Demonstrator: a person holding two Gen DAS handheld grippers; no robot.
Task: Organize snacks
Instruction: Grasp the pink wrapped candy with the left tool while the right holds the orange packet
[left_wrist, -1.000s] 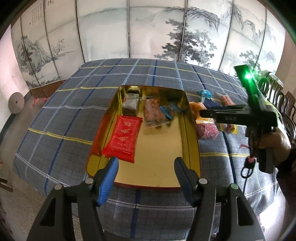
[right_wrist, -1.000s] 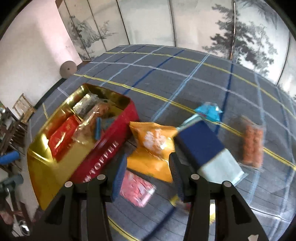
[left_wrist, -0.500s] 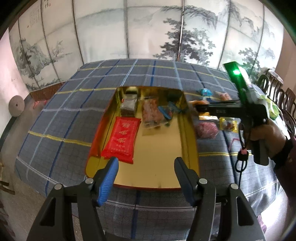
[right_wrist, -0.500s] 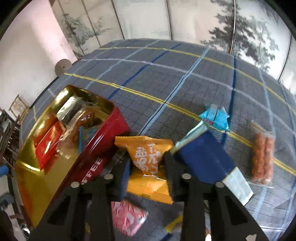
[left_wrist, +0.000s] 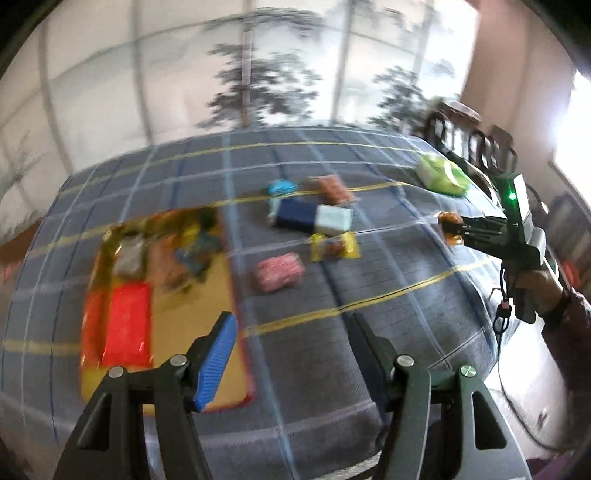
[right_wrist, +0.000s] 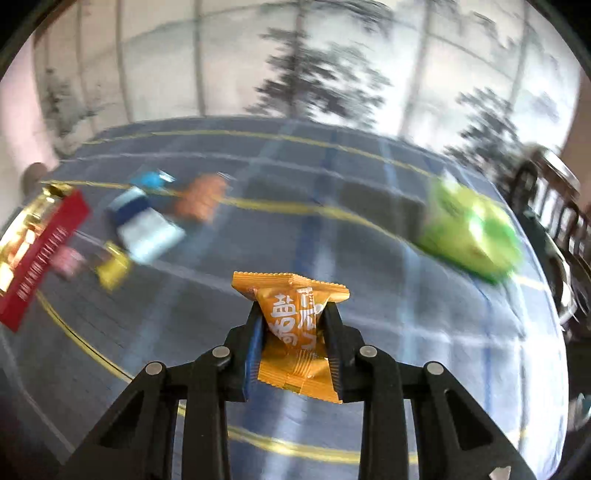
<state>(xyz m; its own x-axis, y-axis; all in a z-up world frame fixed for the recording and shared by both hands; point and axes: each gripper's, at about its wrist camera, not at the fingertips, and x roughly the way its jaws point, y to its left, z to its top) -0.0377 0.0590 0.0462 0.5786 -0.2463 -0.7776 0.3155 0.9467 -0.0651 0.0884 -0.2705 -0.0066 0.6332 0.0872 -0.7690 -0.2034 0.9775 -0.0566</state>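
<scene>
1. Blue plaid tablecloth (left_wrist: 369, 295) fills both views.
2. Gold tin (left_wrist: 225, 387) with red sides, lower left, holds snacks.
3. Left gripper (left_wrist: 291, 328) stands open and empty at bottom centre.
4. Right gripper (right_wrist: 293, 314), just closed, pinches the orange snack packet (right_wrist: 291, 317), bottom centre.

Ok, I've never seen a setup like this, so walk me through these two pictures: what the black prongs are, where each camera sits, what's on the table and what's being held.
There is no robot here. A person holds a hand-held gripper in each hand, and each carries a wide-angle camera looking along its two black prongs.

The left wrist view shows the left gripper, jaws open and empty, above a checked tablecloth. On it lie a gold tin with snacks inside, and loose packets: a pink packet, a yellow packet, a navy packet and a green bag. The other hand appears at right.

The right wrist view shows the right gripper, its jaws just closed on an orange packet, lifted clear of the cloth.
</scene>
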